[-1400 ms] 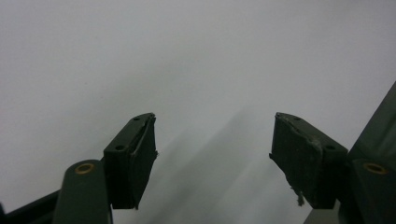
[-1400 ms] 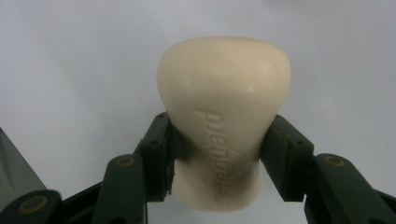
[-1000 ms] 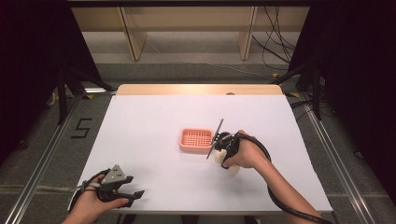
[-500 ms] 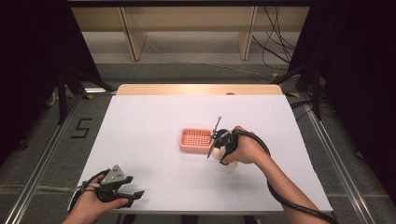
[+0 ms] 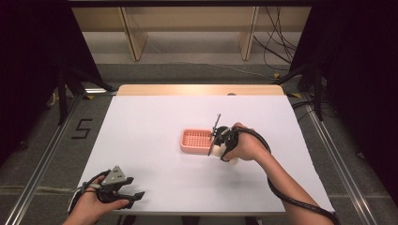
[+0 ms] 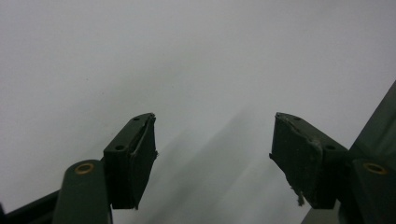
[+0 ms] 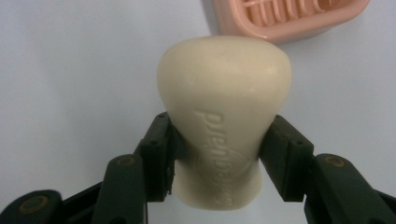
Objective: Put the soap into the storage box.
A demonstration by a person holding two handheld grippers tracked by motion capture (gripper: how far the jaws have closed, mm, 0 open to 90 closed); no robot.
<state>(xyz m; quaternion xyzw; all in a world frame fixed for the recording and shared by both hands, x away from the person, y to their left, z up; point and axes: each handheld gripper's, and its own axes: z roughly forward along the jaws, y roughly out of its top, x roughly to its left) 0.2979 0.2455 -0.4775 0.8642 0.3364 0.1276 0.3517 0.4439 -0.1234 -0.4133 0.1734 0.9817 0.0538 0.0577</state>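
My right gripper (image 7: 217, 156) clamped on the cream soap bar (image 7: 224, 116), pink soap dish (image 7: 289, 16) just beyond, my left gripper (image 6: 212, 158) wide open, empty, near the white table's (image 5: 155, 122) front left corner

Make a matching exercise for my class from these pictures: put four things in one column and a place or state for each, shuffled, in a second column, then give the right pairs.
Column one:
1. bar of soap
2. pink soap dish
3. left gripper
4. right gripper

Column two:
A. jaws wide apart, nothing between them
B. lies near the middle of the white table, nothing in it
C. cream, clamped between two black jaws
D. shut on an object just beside the dish

Pairs: 1-C, 2-B, 3-A, 4-D
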